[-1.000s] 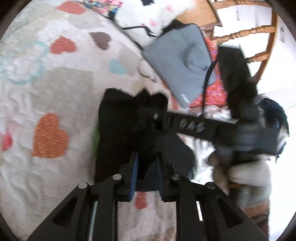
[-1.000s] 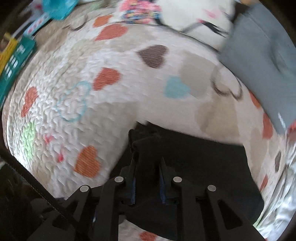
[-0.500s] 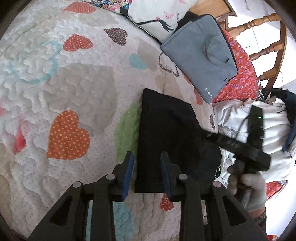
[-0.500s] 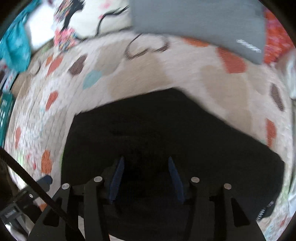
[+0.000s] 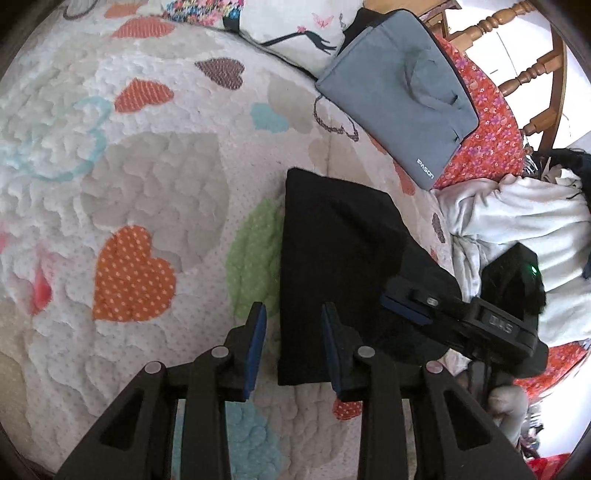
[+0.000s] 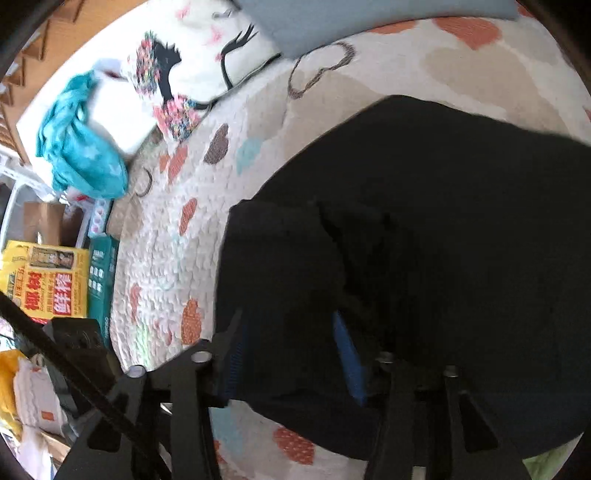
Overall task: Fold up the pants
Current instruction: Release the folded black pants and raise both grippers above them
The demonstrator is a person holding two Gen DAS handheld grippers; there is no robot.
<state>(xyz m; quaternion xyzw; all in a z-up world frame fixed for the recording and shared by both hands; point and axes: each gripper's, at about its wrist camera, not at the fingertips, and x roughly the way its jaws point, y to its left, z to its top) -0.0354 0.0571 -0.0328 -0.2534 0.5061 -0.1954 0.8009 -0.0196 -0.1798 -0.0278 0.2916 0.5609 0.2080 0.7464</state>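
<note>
The black pants (image 5: 343,254) are lying folded on the heart quilt (image 5: 147,192), their 4 o'clock corner hiding under the right tool (image 5: 402,306); both it and the left tool (image 5: 293,332) are gaping wide, gripping nothing, the right-wrist view blurring

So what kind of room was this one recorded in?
Most likely a bedroom. The black pants lie on a heart-patterned quilt with a printed pillow at its head, a turned wooden bed frame behind, and loose laundry heaped alongside.
</note>
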